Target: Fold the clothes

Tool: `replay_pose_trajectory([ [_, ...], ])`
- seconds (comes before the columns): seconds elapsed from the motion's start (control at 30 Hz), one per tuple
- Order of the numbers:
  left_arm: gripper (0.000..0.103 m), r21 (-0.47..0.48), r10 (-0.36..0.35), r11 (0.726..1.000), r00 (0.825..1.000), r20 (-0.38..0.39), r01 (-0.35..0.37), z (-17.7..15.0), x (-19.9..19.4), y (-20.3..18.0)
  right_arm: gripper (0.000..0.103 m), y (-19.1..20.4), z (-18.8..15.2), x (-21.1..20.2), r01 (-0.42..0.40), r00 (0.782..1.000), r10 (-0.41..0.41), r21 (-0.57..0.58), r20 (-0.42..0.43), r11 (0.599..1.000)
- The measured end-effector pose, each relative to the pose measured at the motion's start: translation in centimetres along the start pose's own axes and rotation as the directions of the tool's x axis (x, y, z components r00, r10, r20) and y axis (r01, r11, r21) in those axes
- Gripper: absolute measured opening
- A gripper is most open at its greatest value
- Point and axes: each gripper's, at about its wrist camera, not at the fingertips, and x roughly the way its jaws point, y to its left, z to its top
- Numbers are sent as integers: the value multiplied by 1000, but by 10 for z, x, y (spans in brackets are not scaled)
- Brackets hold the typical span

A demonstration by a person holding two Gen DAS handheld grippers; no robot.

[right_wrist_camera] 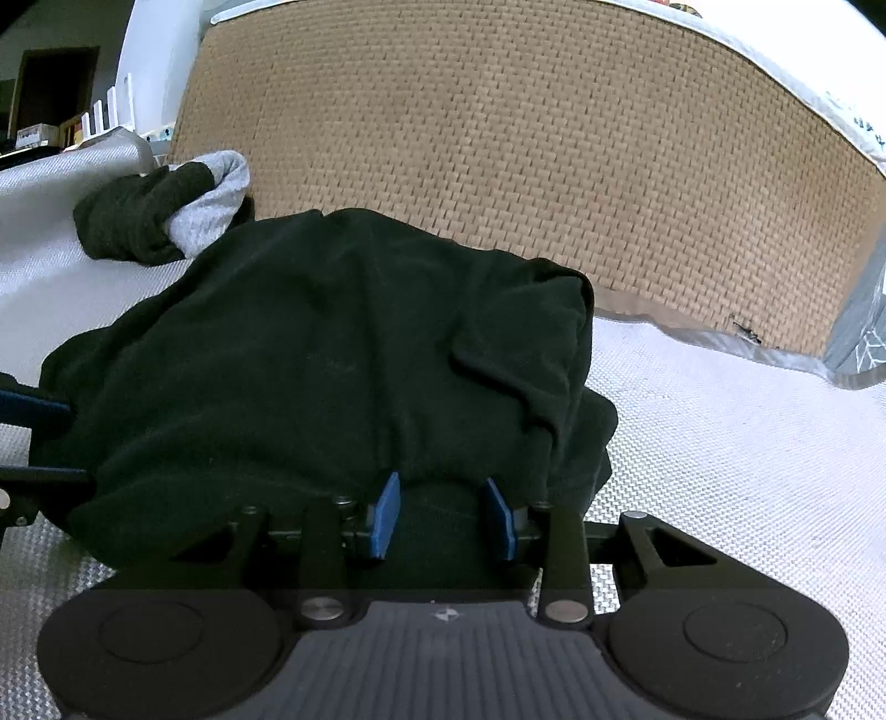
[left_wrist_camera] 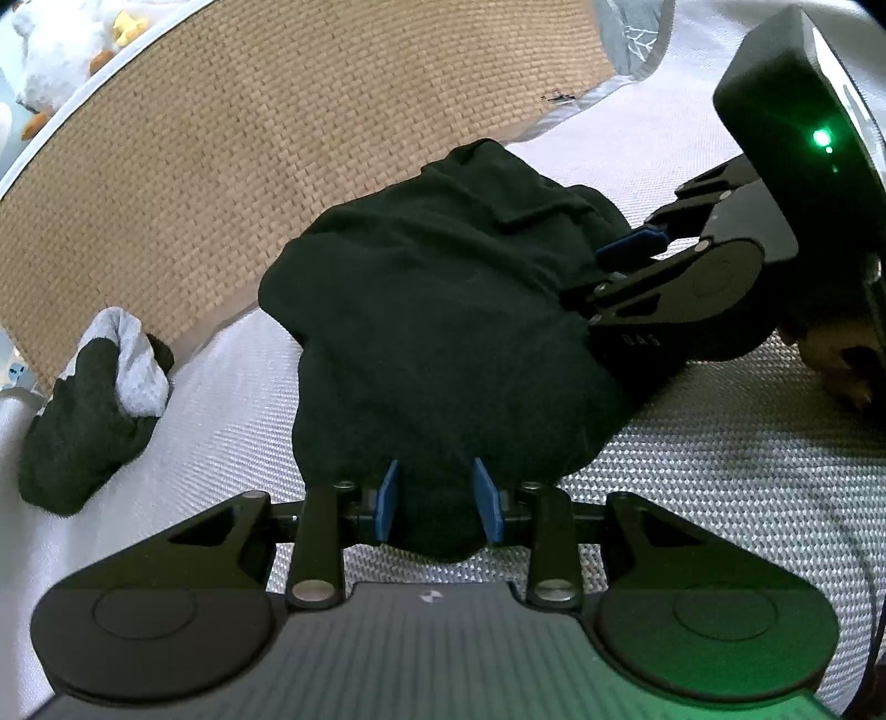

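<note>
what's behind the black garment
Behind the black garment stands a woven tan mat, with a smaller black-and-grey garment to its left. The mat's lower edge behind the garment is covered.

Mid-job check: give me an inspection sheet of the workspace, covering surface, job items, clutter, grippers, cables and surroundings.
Surface: white woven bedcover, with a tan woven mat behind.
Job's things: dark garment bunched in a heap on the bedcover, not yet flat.
Clutter: small dark and grey bundle lying apart, at the mat's edge.
Grippers: left gripper has the garment's near edge between its pads; right gripper likewise at another edge. Whether either one pinches cannot be told.
Cables: a dark cable at the left view's right edge.
Surroundings: plush toy beyond the mat; shelves in the background.
</note>
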Motion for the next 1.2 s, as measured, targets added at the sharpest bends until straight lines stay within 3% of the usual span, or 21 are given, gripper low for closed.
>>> replay_pose_trajectory([
  [0.27, 34, -47, 22, 999, 999, -44, -24, 5, 2, -1, 39, -8, 1, 0, -37, 999, 38, 47, -5, 998],
  [0.57, 34, -61, 30, 998, 999, -30, -32, 1, 0, -1, 40, -9, 4, -2, -56, 998, 57, 66, -15, 996],
  [0.77, 34, -61, 25, 998, 999, -28, -27, 2, 1, 2, 41, -26, 19, -8, -149, 984, 158, 105, -86, 983],
  [0.9, 34, -58, 30, 998, 999, -25, -31, 1, 1, 1, 48, -22, 35, -28, -195, 977, 191, -35, -96, 980],
  [1.0, 34, -61, 37, 997, 999, -23, -38, 1, 0, 0, 64, -6, 38, -45, -176, 984, 164, -216, -73, 960],
  [1.2, 34, -70, 52, 996, 999, -11, -53, -1, -1, -4, 66, 22, 20, -57, -162, 986, 122, -517, -110, 841],
])
